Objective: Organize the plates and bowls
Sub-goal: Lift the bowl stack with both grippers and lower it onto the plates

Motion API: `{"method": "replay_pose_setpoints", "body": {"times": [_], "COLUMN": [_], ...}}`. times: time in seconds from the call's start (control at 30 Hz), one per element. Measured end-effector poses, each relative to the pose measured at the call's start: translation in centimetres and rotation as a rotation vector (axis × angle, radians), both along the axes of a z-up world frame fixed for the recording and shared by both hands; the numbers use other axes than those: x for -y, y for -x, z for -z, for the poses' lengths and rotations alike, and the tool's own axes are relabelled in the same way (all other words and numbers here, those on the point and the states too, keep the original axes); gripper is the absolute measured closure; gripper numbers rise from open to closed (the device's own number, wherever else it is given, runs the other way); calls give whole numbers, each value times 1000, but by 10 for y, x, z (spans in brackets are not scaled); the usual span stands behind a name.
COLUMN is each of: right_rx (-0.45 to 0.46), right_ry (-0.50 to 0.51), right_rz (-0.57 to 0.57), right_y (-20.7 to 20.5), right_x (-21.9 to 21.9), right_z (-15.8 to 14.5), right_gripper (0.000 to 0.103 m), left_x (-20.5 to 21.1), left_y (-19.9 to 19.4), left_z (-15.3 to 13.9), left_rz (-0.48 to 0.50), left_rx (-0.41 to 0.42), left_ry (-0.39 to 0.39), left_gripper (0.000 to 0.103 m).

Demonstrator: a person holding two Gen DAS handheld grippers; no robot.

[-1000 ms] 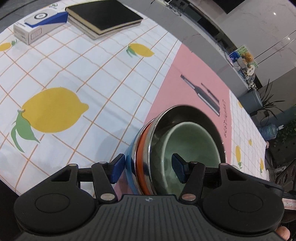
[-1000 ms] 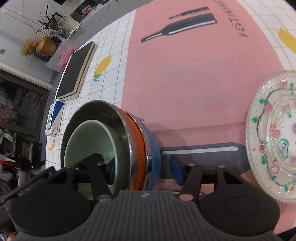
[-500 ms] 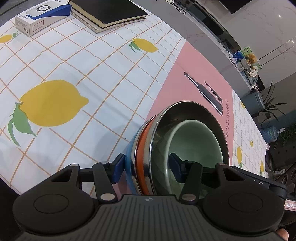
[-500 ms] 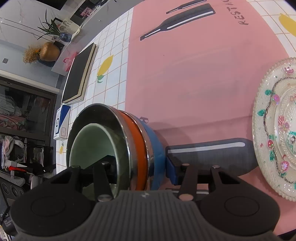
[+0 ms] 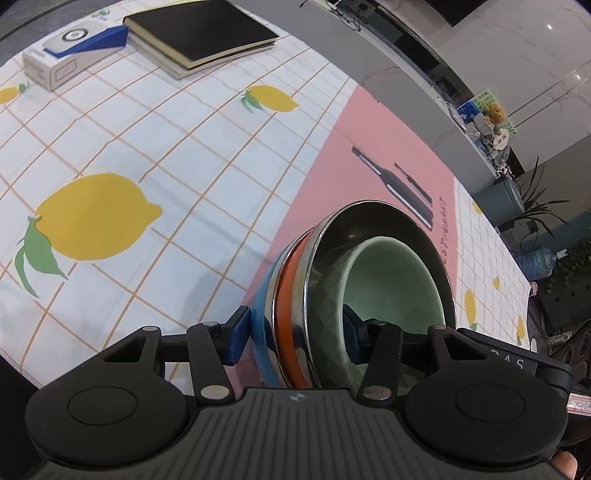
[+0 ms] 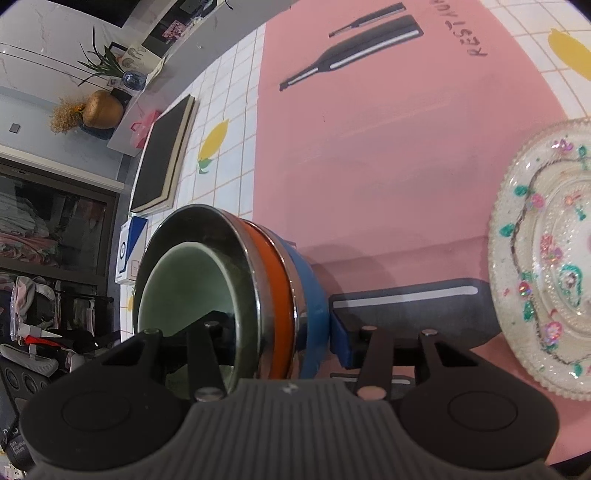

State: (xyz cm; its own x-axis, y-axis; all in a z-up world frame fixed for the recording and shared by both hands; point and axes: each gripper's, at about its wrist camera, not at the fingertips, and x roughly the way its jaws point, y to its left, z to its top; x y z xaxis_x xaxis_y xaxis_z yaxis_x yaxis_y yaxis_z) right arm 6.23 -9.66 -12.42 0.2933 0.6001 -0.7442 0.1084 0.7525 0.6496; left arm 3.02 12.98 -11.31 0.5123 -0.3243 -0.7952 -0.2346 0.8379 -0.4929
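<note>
A stack of nested bowls (image 5: 332,295) hangs above the table: a pale green bowl (image 5: 391,280) inside a steel bowl (image 5: 373,221), over an orange one and a blue one (image 5: 264,306). My left gripper (image 5: 295,334) is shut on the stack's rim, one finger outside the blue bowl, one inside. My right gripper (image 6: 284,328) is shut on the opposite rim of the stack (image 6: 266,280). A clear glass plate (image 6: 543,258) with coloured flower decoration lies on the pink placemat (image 6: 369,147) to the right.
A black notebook (image 5: 199,35) and a white-and-blue box (image 5: 70,51) lie at the far end of the lemon-print tablecloth (image 5: 129,155). The notebook (image 6: 162,158) also shows in the right wrist view. A grey counter runs behind the table.
Both grippers have closed tighter on the stack's rim. The stack has risen slightly and shifted a little toward the glass plate.
</note>
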Motion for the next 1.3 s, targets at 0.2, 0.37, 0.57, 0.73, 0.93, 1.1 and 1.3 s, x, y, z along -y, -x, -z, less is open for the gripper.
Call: {"method": "replay_pose_setpoints", "body": {"times": [0.2,0.37,0.57,0.73,0.93,1.1,1.3], "right_rx": [12,20,19,24,16,8,-17], "right_ry": [-18,-9,-16,-8,23,39,33], "right_rz": [28,57,118,169,213,235,230], "right_y": [5,11,19,28,40,44,44], "right_x": [23,55,104,147,188,211,214], "right_z": [-10,-25,-38,-42,-42,-38,-25], "right_gripper": [58,58,58,58,59,59,59], "left_x": [18,47,90,128,165,188,194], "left_y": [0,-4,-11,-17,-26,-28,-29], "left_z": [-13,-23,-33,-33,-21,-12,-2], "left_rz": [27,76,141,199,252,279,272], "left_rx": [17,35,49,45,3,-21,-51], "left_ry": [4,10,27,43,83,92,79], "left_gripper": [46,46,46,47,47,47,47]}}
